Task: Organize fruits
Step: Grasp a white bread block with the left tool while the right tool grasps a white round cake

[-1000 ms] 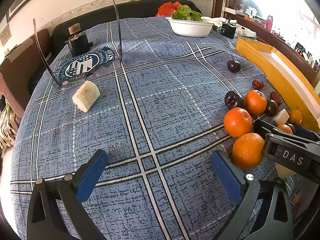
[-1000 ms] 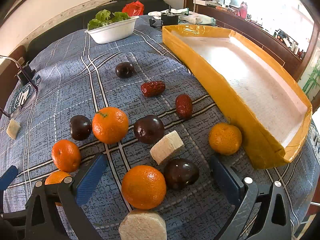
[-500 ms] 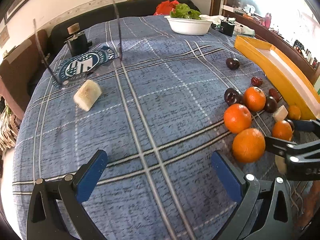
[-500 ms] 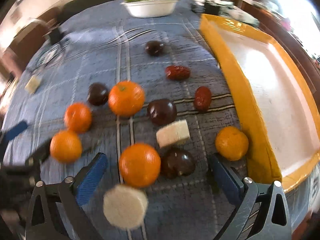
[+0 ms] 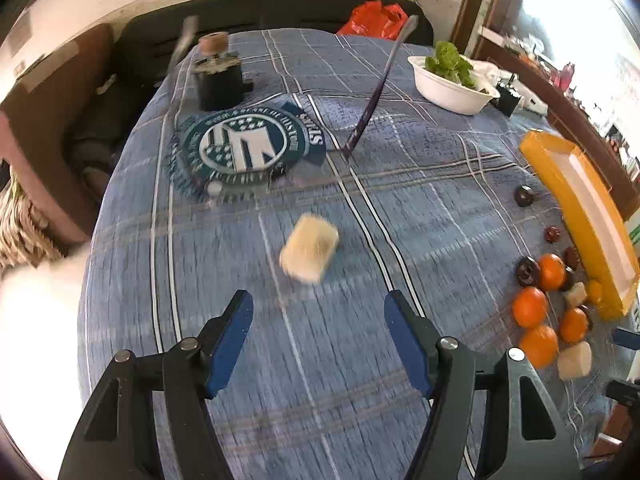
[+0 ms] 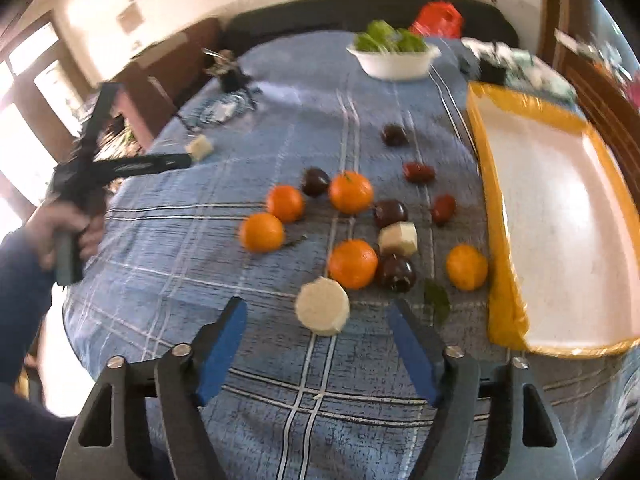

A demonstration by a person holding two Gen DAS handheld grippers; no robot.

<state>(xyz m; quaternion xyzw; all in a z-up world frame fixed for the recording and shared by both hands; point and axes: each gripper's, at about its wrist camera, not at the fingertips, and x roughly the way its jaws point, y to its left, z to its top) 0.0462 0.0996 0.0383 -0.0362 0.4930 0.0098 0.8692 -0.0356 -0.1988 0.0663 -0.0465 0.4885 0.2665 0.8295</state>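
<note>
Left gripper (image 5: 319, 339): jaws part-open, just been closing, nothing between them; aimed at lone pale chunk (image 5: 309, 249) lying apart on blue plaid cloth (image 5: 400, 208), just ahead of the tips. Approach step, no grasp yet. Next: advance, straddle chunk, close.

Centre: oranges (image 6: 352, 263), dark plums (image 6: 396, 273), red dates (image 6: 418, 172) scattered loose on cloth.

Right gripper (image 6: 318, 337): jaws likewise part-open, just been closing, empty; round pale slice (image 6: 322, 305) just ahead. Next: lower over slice, grip.

Far right: yellow tray (image 6: 502, 264) empty, beside fruit cluster. Sorting judged barely begun.
</note>
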